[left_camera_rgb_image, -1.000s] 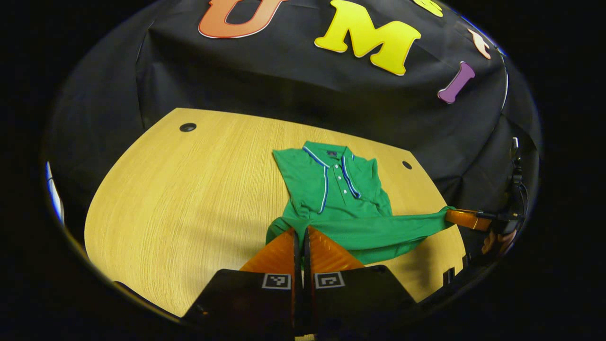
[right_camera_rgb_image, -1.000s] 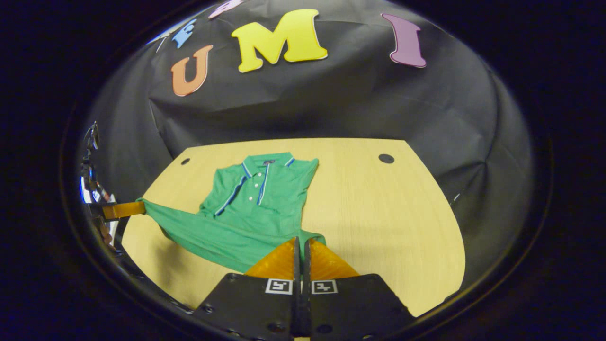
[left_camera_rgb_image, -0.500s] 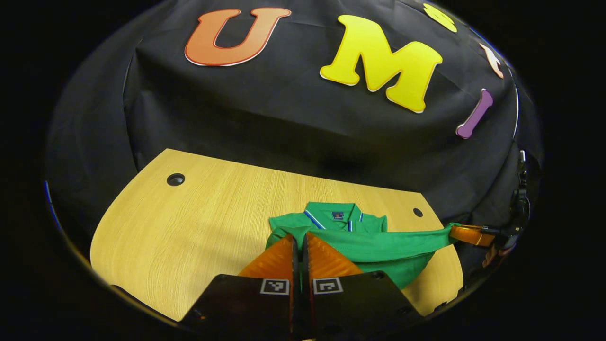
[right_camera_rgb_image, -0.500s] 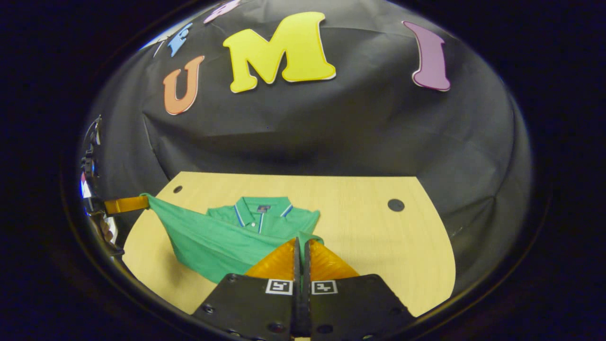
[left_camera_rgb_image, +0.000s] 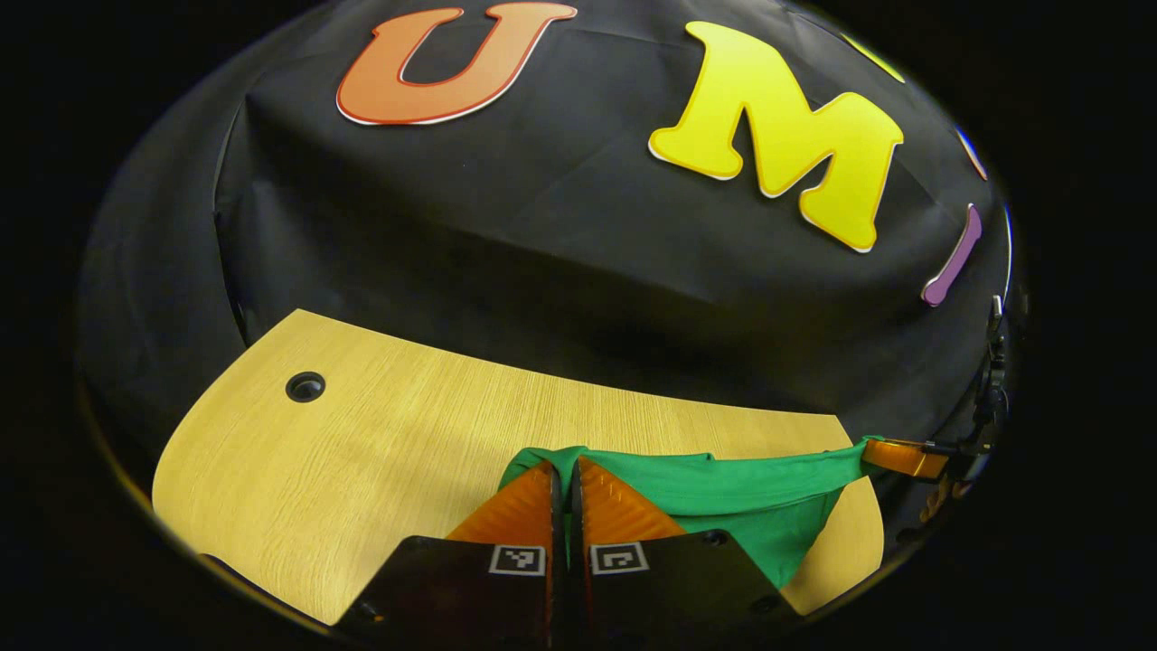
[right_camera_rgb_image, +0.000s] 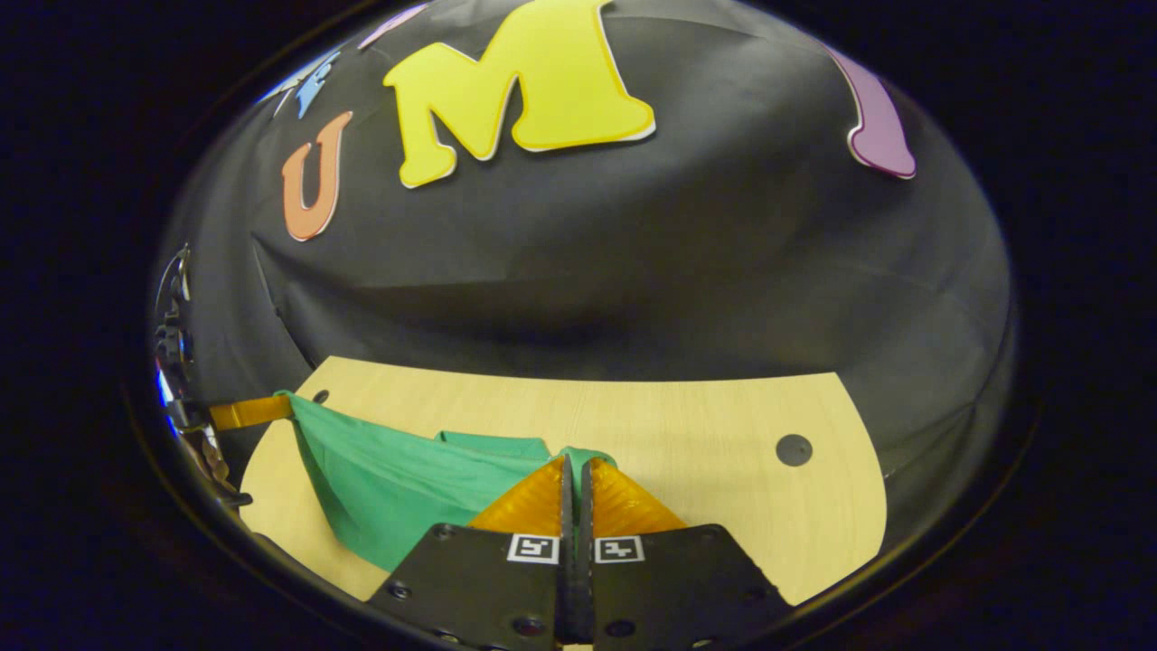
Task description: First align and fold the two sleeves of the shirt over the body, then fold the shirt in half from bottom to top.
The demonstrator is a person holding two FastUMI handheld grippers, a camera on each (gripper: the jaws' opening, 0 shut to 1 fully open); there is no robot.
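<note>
1. In the left gripper view, we see a hole (left_camera_rgb_image: 305,387) in the desk (left_camera_rgb_image: 380,452) at far left.
2. Our left claw (left_camera_rgb_image: 567,470) is clenched on a corner of the shirt (left_camera_rgb_image: 723,493), both fingers pinching the cloth.
3. From there the shirt's hem runs taut to the right, above the desk, to the right claw (left_camera_rgb_image: 868,449) at the far edge, which grips the other corner.
4. In the right gripper view, the left claw (right_camera_rgb_image: 287,407) sits far left, clamped on the shirt (right_camera_rgb_image: 389,479).
5. The cloth hangs in a raised sheet down to the desk (right_camera_rgb_image: 687,434).
6. Our right claw (right_camera_rgb_image: 576,464) is clenched on its corner; a hole (right_camera_rgb_image: 794,449) lies to the right.
</note>
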